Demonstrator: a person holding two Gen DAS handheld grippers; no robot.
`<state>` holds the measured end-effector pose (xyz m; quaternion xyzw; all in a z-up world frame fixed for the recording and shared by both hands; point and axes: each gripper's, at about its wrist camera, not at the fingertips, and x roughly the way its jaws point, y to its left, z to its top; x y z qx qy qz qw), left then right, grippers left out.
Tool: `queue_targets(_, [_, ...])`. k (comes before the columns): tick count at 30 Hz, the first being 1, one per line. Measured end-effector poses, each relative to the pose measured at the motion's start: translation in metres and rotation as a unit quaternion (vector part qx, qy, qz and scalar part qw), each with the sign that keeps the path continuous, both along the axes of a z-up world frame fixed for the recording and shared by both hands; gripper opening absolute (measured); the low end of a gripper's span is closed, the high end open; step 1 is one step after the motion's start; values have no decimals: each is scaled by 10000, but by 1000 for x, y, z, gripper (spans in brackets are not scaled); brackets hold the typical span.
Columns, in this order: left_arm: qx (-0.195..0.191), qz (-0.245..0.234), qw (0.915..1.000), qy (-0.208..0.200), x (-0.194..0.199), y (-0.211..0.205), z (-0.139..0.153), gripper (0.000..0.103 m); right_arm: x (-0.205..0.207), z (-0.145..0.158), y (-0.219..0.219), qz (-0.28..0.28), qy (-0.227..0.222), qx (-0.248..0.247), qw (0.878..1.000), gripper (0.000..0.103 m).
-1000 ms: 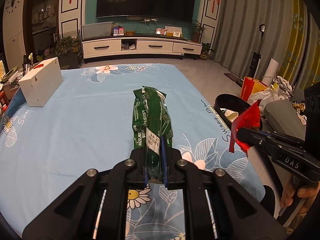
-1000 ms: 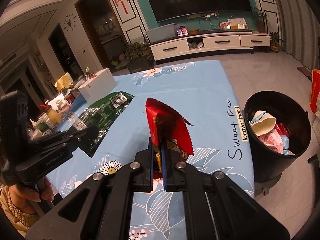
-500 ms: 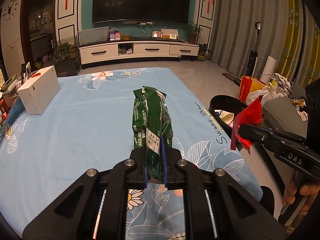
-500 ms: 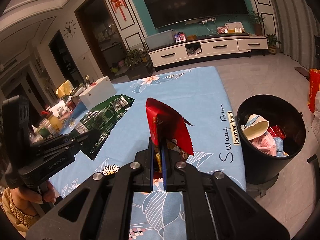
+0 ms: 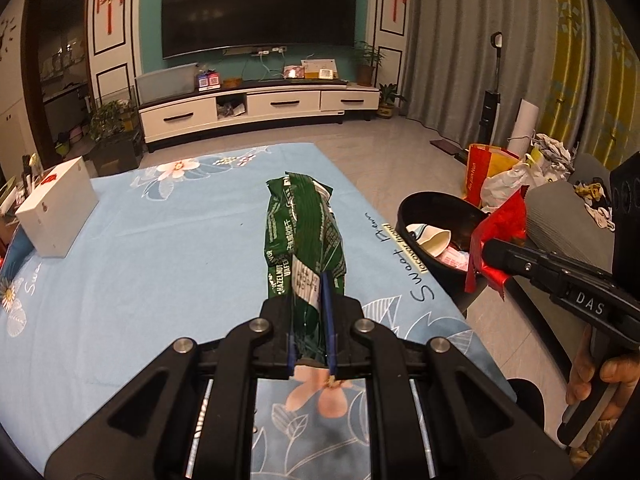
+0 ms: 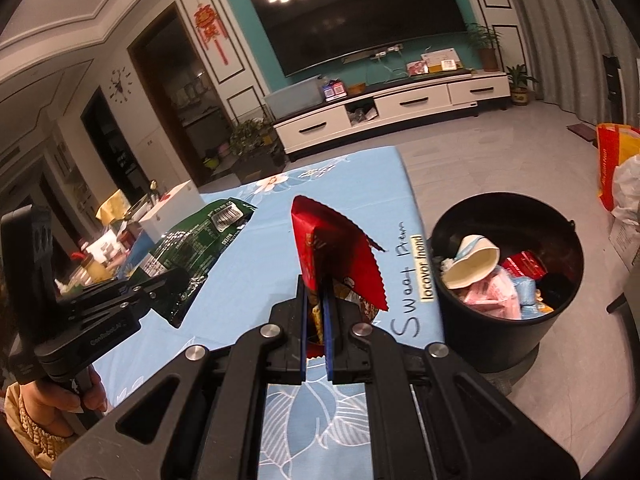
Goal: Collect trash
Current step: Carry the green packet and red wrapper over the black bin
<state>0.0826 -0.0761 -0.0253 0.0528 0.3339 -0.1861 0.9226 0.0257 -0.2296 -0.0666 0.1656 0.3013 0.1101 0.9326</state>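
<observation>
My left gripper (image 5: 308, 308) is shut on a long green snack wrapper (image 5: 302, 236), held above the blue flowered tablecloth (image 5: 160, 264). My right gripper (image 6: 316, 300) is shut on a red wrapper (image 6: 332, 252) with a zigzag edge. The black trash bin (image 6: 508, 328) stands on the floor just right of the table, holding a paper cup and several wrappers. In the left wrist view the right gripper (image 5: 490, 252) carries the red wrapper (image 5: 506, 220) over the bin's (image 5: 432, 208) rim. In the right wrist view the left gripper (image 6: 176, 280) and its green wrapper (image 6: 196, 248) hang at the left.
A white box (image 5: 56, 208) sits on the table's far left. Bags and a red-yellow sack (image 5: 492, 168) lie on the floor behind the bin. A TV cabinet (image 5: 256, 108) lines the far wall. A hand (image 5: 600, 380) holds the right gripper's handle.
Both grippers have drifted toward the bin with their wrappers still held. The bin has grown larger in both views, and the red wrapper now sits over its rim.
</observation>
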Motion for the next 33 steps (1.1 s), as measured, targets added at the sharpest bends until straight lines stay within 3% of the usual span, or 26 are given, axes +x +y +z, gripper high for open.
queue_targets(21, [140, -736, 9972, -27, 25, -79, 1, 12, 8, -12, -77, -793, 49, 264, 9965, 7])
queue_targets(33, [61, -1470, 9891, 91, 48, -153, -7, 12, 16, -34, -135, -1280, 286, 681, 9890, 7])
